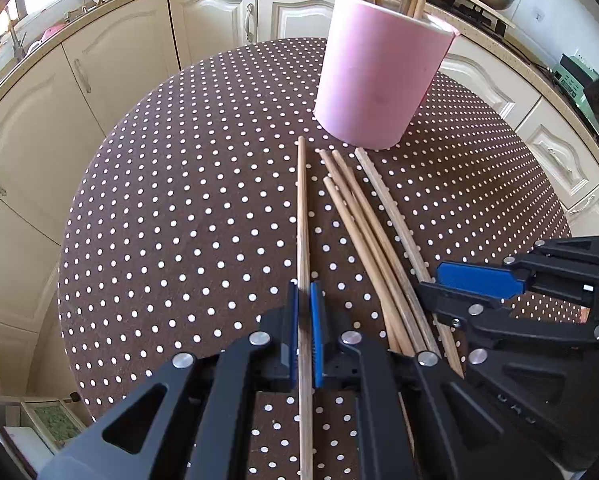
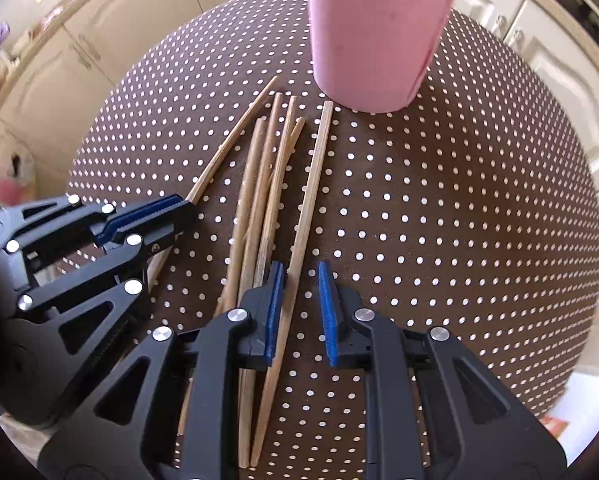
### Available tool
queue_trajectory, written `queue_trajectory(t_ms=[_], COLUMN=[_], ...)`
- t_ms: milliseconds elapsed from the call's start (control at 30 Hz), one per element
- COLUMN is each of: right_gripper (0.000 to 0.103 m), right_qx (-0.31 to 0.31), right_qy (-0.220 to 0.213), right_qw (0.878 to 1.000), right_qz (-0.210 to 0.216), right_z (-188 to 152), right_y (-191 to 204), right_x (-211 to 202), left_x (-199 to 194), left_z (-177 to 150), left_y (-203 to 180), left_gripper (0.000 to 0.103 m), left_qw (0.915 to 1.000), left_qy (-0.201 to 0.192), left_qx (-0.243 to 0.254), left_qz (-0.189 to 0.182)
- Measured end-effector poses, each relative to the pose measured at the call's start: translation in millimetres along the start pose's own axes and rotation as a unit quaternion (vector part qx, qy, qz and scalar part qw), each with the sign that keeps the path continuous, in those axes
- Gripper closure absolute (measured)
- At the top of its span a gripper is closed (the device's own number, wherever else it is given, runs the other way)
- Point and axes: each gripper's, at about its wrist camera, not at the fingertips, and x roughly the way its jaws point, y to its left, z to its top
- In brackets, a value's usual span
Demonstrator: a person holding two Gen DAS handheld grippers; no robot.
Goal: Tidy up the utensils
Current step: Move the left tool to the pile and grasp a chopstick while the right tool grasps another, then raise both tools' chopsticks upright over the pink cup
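While left hand-held gripper (image 1: 304, 300) clamps a chopstick (image 1: 302, 216), right's (image 2: 301, 280) jaws gape.

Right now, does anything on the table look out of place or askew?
Nothing damaged or spilled. Loose chopsticks lie fanned and overlapping on the dotted tablecloth instead of standing in the pink holder. The left gripper pinches one; another lies between the right gripper's pads, touching only one.

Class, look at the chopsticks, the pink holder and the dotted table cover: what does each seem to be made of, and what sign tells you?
Chopsticks: bamboo or wood, unvarnished matt tan, with fine lengthwise grain.
Pink holder: probably matt plastic or glazed ceramic; smooth, even colour, pale thick rim. The look leaves it open.
Table cover: likely woven cloth; brown with printed white dots, no shine.
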Motion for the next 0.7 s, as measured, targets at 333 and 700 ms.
queue_trajectory(t_ms=[333,700], right_gripper=[0.097,0.097], right_qx=[0.029,0.054], right_qy=[-0.088,-0.280], right_qw=[0.995,0.955], right_qz=[0.027,0.086], right_z=[-28.5,-55.2], right_y=[-24.4,-45.1], right_x=[-17.9,-105.2], left_x=[-39.5,-105.5], left_z=[0.7,11.6], left_y=[17.2,8.2], left_gripper=[0.097,0.097], left_qw=[0.9946,0.9590], left_qy=[-0.092,-0.260], left_qx=[-0.021,-0.039], left_qz=[-0.043,-0.106])
